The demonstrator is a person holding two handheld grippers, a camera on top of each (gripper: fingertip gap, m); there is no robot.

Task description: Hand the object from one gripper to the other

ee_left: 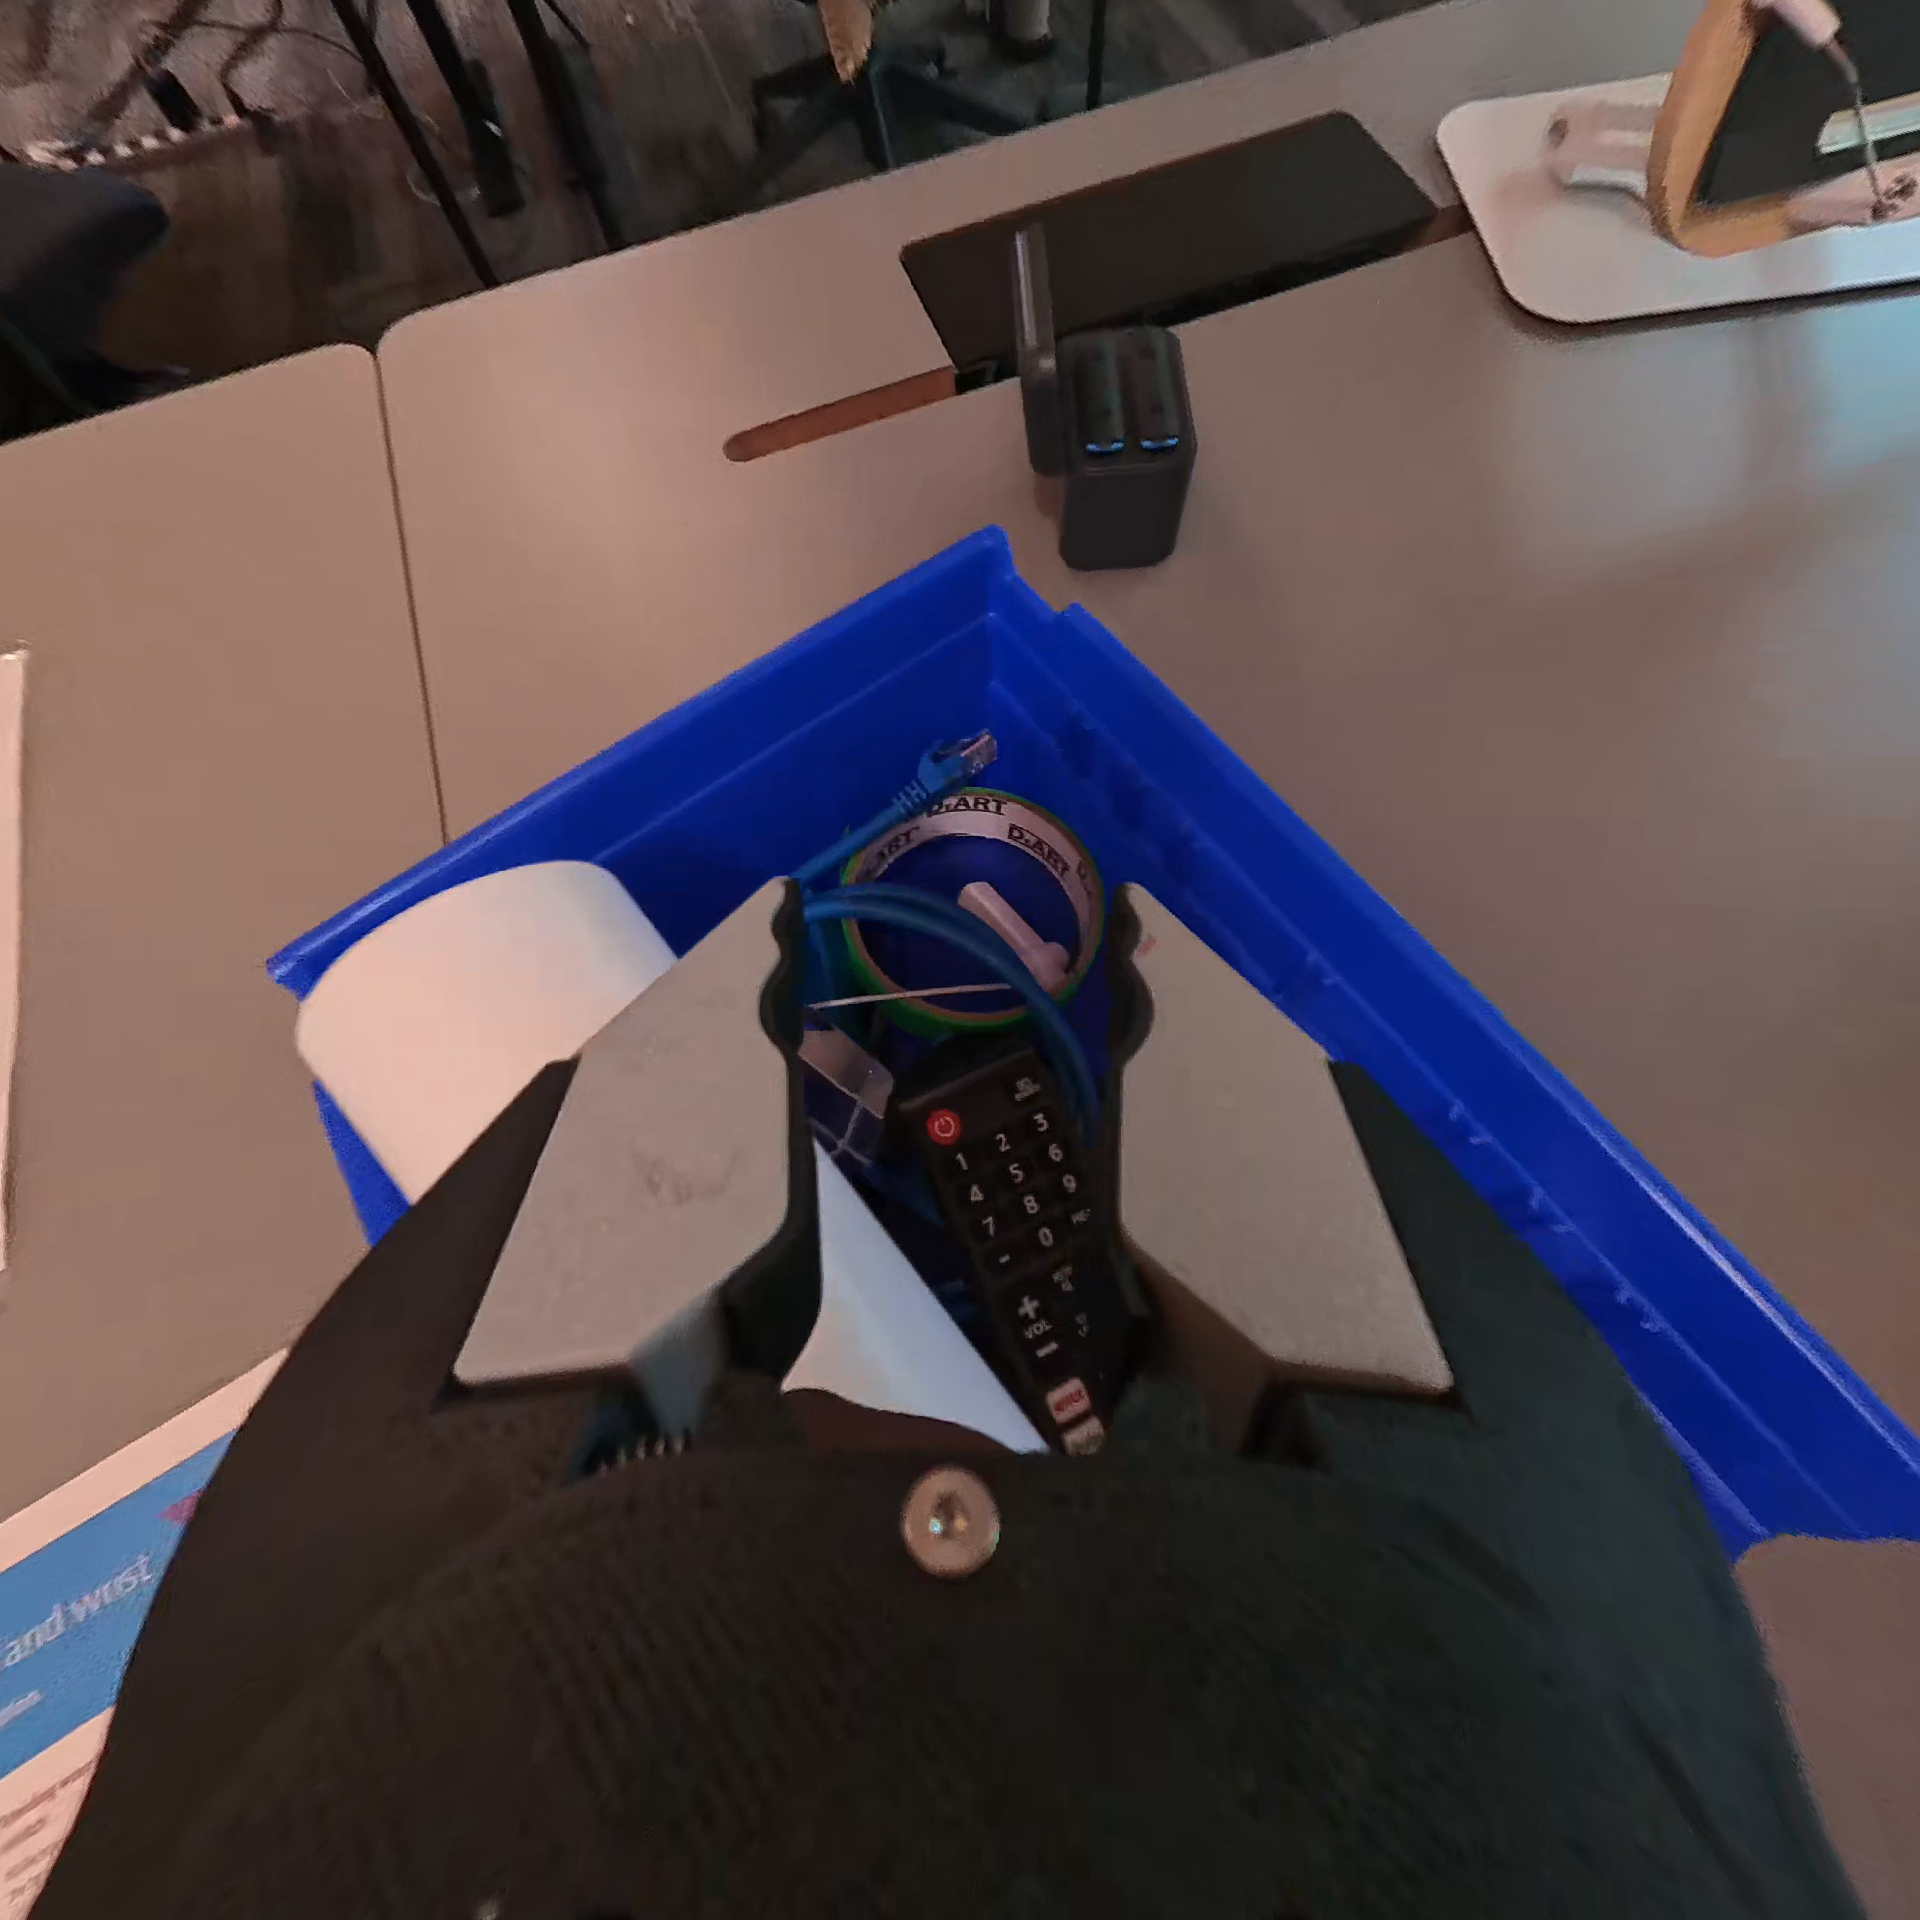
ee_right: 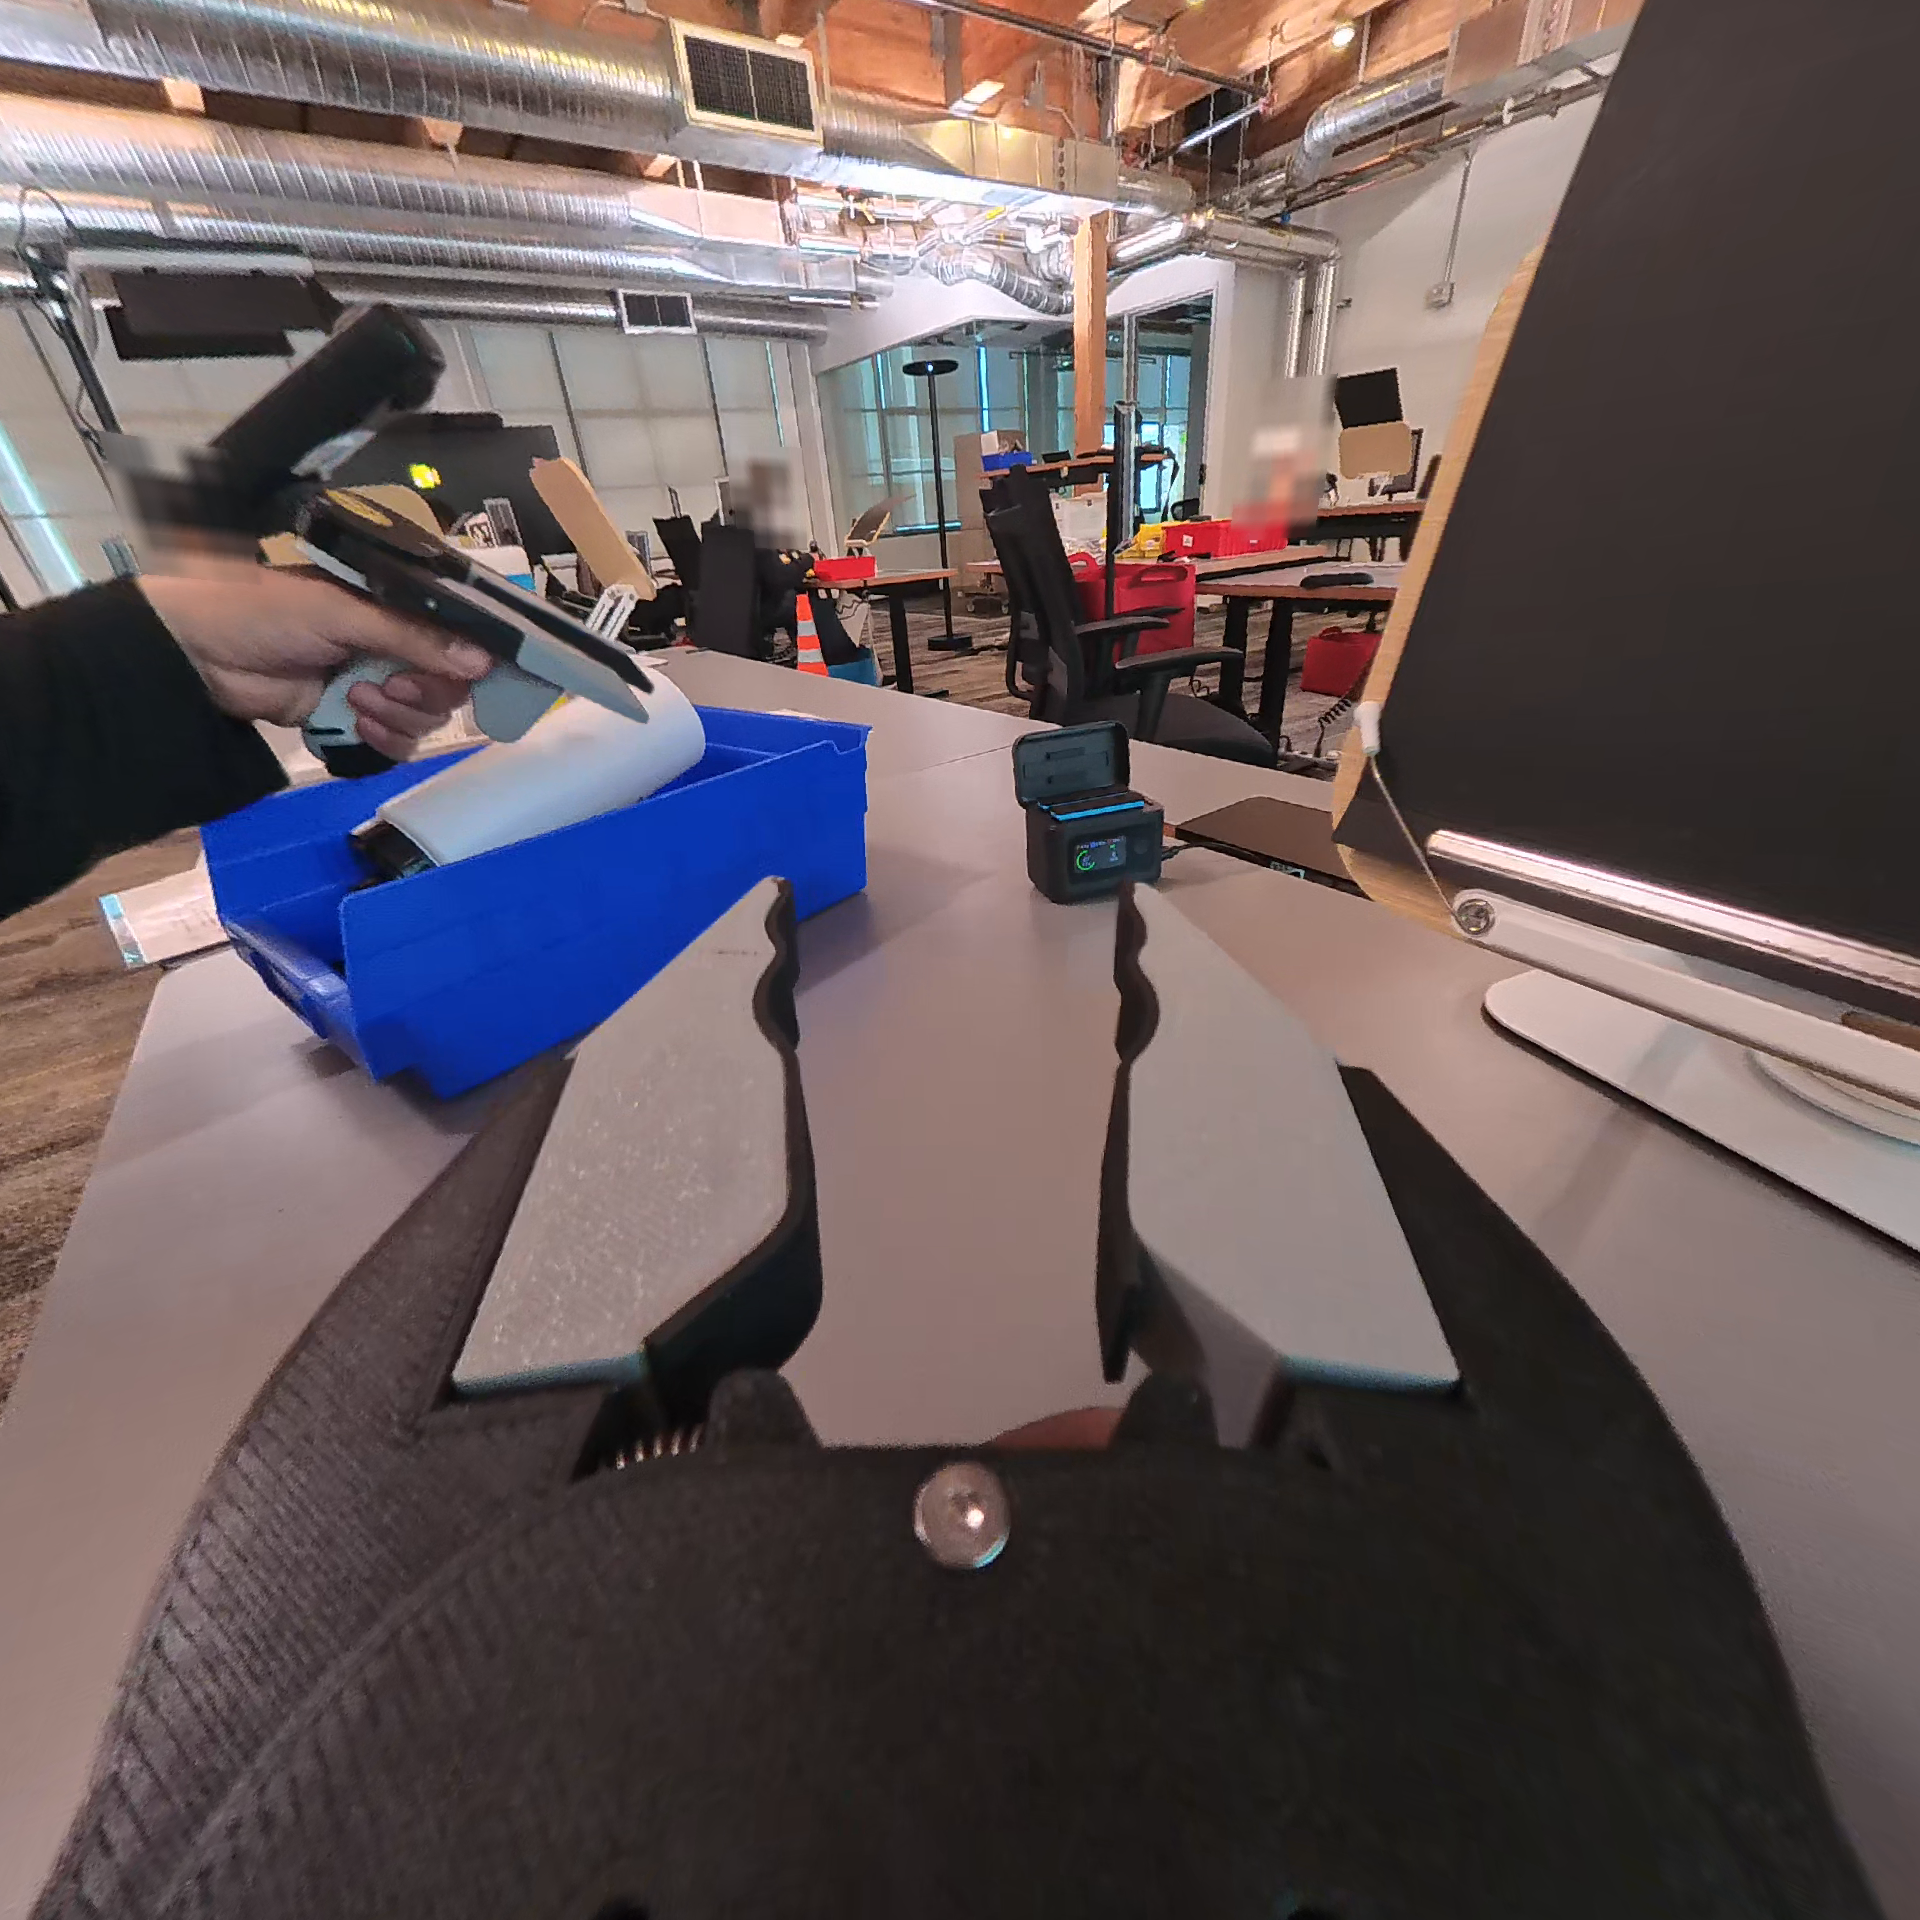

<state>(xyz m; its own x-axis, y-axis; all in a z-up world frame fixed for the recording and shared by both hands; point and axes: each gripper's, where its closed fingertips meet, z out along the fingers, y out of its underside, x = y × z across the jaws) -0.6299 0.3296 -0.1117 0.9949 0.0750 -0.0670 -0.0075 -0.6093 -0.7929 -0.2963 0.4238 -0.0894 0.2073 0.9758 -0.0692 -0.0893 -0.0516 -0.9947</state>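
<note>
A blue bin stands on the grey table and also shows in the right wrist view. In it lie a black remote control, a roll of tape, a blue network cable and a white roll. My left gripper is open and empty, hovering over the bin with the remote showing between its fingers below. In the right wrist view it is held in a hand above the white roll. My right gripper is open and empty above bare table, right of the bin.
A small black charging case stands beyond the bin, lid open. A monitor on a silver base stands at the right. A black cable-slot flap lies behind. Printed papers lie left of the bin. There is about 35 cm between the tips of the two grippers. To reach the black remote control in a straight line is about 9 cm for my left fingers, about 35 cm for my right.
</note>
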